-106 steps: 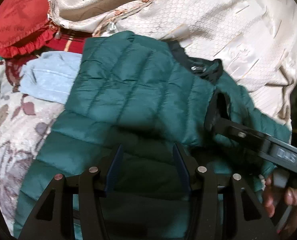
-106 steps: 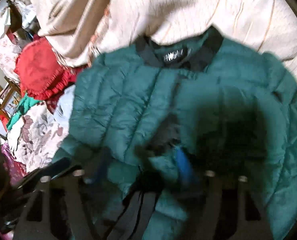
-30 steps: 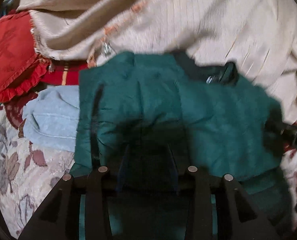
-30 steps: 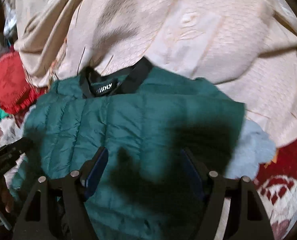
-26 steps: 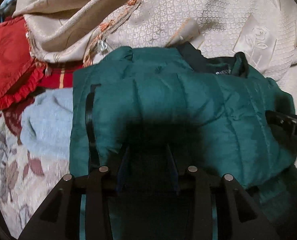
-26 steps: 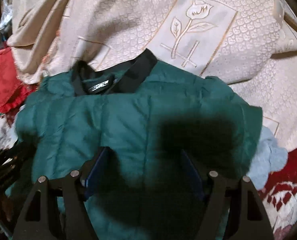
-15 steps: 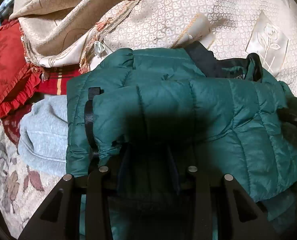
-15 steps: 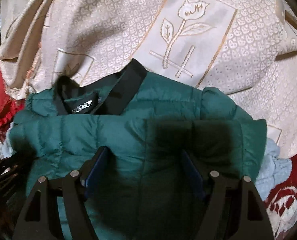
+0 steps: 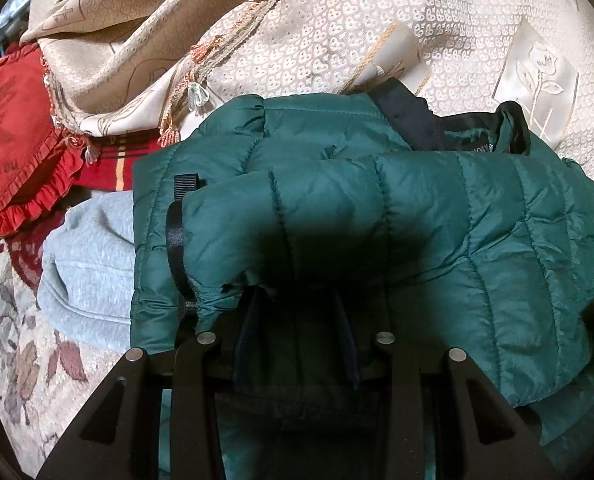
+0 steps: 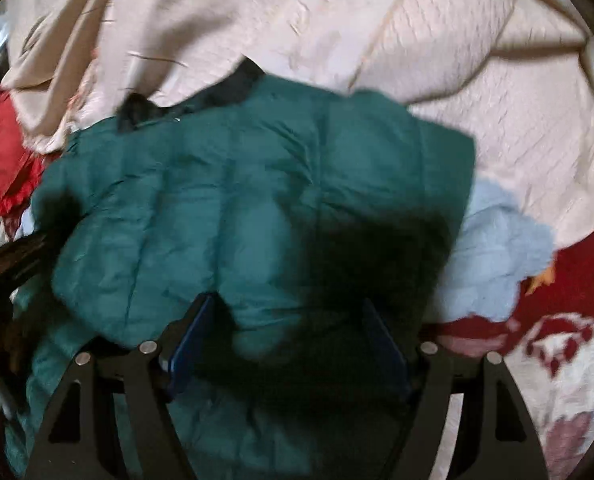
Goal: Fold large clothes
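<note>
A dark green quilted jacket (image 9: 417, 208) lies on the bed with its lower part folded up towards the black collar (image 9: 409, 120). My left gripper (image 9: 299, 320) is shut on a fold of the jacket, and the top layer drapes over its fingertips. In the blurred right wrist view the jacket (image 10: 237, 200) fills the middle. My right gripper (image 10: 293, 320) stands wide open at the near edge. Puffy fabric bulges between its blue pads (image 10: 193, 336), but they do not press on it. The left gripper's dark frame (image 10: 17, 256) shows at the left edge.
A cream patterned bedspread (image 9: 377, 40) is bunched behind the jacket. A red frilled cushion (image 9: 13, 128) lies at the far left. A light grey-blue garment (image 9: 85, 264) sticks out from under the jacket on both sides (image 10: 493, 248). Floral bedding (image 9: 17, 360) lies in front.
The folded top layer has come up close to the collar in the left wrist view. In the right wrist view the jacket has slid up the frame and the picture has blurred as that gripper moves.
</note>
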Tool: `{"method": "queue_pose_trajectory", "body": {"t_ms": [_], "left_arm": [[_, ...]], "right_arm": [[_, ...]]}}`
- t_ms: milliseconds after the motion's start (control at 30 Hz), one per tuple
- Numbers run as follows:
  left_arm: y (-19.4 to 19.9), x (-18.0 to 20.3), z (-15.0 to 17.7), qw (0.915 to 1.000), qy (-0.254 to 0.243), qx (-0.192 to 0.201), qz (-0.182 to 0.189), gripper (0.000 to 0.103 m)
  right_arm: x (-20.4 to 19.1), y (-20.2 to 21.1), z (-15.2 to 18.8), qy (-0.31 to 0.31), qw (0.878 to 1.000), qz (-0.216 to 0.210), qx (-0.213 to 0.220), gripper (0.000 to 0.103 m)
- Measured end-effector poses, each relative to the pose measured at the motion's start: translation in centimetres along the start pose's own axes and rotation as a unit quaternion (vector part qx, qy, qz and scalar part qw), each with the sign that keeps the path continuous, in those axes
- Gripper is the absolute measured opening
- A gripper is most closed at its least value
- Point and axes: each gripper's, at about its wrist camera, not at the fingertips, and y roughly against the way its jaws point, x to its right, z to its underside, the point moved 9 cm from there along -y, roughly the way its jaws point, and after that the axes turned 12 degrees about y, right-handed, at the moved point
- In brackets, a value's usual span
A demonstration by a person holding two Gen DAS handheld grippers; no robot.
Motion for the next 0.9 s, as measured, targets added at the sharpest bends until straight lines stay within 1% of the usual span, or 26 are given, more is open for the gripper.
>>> {"method": "queue_pose_trajectory", "body": {"t_ms": [67,133,233,300,433,533,600,667,767,900], "left_arm": [[-0.1,0.0,0.0,1.0,0.002,-0.003,0.001,0.019],[-0.1,-0.1,0.0,1.0,0.004,-0.004,0.002,0.019],[-0.2,-0.2,0.0,1.0,0.004,-0.002,0.003,0.019],[-0.2,-0.2,0.0,1.0,0.005,-0.001,0.003,0.019],[-0.1,-0.2,0.0,1.0,0.006,-0.001,0.003,0.019],[-0.1,-0.2,0.0,0.9999,0.008,-0.003,0.007,0.019],[-0.2,-0.2,0.0,0.9999,0.009,-0.004,0.006,0.019],[-0.3,-0.3,-0.1,0.9999,0.012,-0.006,0.007,0.019],[-0.5,-0.2,-0.3,0.9999,0.013,-0.007,0.008,0.019],[-0.7,-0.1,-0.3,0.9999,0.008,-0.004,0.005,0.019]], "right_arm": [[0.3,-1.0,-0.2,-0.006,1.0,0.001,0.002,0.081],[0.4,-1.1,-0.4,-0.013,1.0,0.003,0.001,0.081],[0.4,0.6,-0.5,-0.01,1.0,0.003,0.003,0.081],[0.0,2.1,-0.4,-0.013,1.0,-0.002,0.018,0.081],[-0.3,4.7,-2.2,-0.006,0.998,0.002,0.063,0.081],[0.3,5.0,-4.0,-0.013,0.996,0.017,0.085,0.081],[0.5,3.8,-4.8,-0.023,0.996,0.001,0.082,0.081],[0.5,2.3,-5.1,-0.019,0.998,-0.002,0.067,0.081],[0.9,-0.5,-5.8,-0.007,0.999,0.024,0.038,0.078],[1.6,-2.9,-7.3,0.01,0.998,0.058,0.029,0.078]]}}
